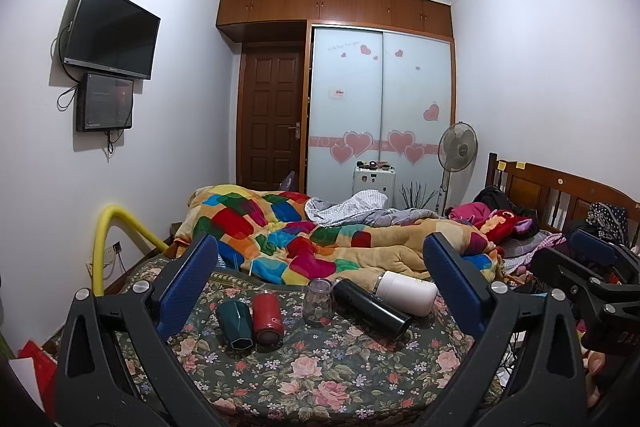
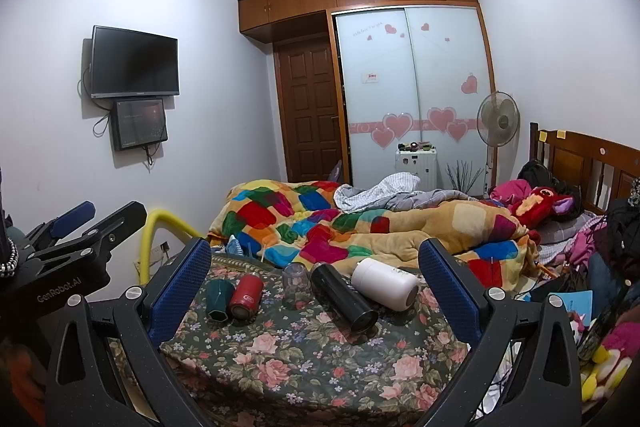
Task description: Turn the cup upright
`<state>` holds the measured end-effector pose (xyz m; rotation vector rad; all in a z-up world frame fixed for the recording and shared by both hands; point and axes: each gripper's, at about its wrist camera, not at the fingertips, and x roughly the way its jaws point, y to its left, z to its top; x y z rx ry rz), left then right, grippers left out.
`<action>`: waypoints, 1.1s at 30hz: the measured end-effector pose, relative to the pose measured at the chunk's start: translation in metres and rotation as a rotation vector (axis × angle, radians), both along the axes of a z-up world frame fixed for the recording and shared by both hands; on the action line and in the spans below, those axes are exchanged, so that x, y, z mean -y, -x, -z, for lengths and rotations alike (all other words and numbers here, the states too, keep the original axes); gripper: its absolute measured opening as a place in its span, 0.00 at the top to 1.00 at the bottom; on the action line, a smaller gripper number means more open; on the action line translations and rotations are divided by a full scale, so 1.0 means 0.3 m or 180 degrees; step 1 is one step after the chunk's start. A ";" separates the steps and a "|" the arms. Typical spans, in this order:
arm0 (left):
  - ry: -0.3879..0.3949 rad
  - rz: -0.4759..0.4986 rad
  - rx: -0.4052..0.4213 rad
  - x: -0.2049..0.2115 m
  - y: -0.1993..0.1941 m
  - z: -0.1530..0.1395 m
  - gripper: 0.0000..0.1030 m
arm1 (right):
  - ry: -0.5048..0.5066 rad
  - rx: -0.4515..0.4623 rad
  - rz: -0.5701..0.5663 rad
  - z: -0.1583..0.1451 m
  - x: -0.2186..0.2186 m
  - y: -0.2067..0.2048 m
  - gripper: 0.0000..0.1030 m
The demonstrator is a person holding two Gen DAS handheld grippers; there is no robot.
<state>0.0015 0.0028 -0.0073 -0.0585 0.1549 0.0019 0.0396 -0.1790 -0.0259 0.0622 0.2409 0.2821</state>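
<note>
Left wrist view: we log the left gripper point(image 1: 320, 283) with jaws spread wide, holding nothing, green cup point(image 1: 235, 323) lying on its side ahead near its left finger, touching the red cup point(image 1: 267, 317), on the floral cloth point(image 1: 320, 367); right wrist view: right gripper point(image 2: 316, 279) likewise gaping, unloaded, green cup point(image 2: 218, 298) just beyond its left finger, black flask point(image 2: 344, 297) ahead at centre.

My own blue fingers point(image 1: 188, 291) are hiding the floral cloth's point(image 1: 320, 379) edges; the wardrobe lettering point(image 1: 341, 46) is staying illegible, perhaps blurred.
</note>
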 end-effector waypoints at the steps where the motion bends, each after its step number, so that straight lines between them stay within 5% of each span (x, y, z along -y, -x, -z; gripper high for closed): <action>1: 0.0000 0.0000 -0.0003 0.002 -0.001 -0.002 0.00 | 0.0001 0.0001 0.0003 0.001 -0.001 0.000 0.00; 33: 0.0006 -0.0053 -0.0090 -0.001 -0.028 0.010 0.00 | -0.0005 -0.0049 -0.0017 0.046 0.016 -0.022 0.00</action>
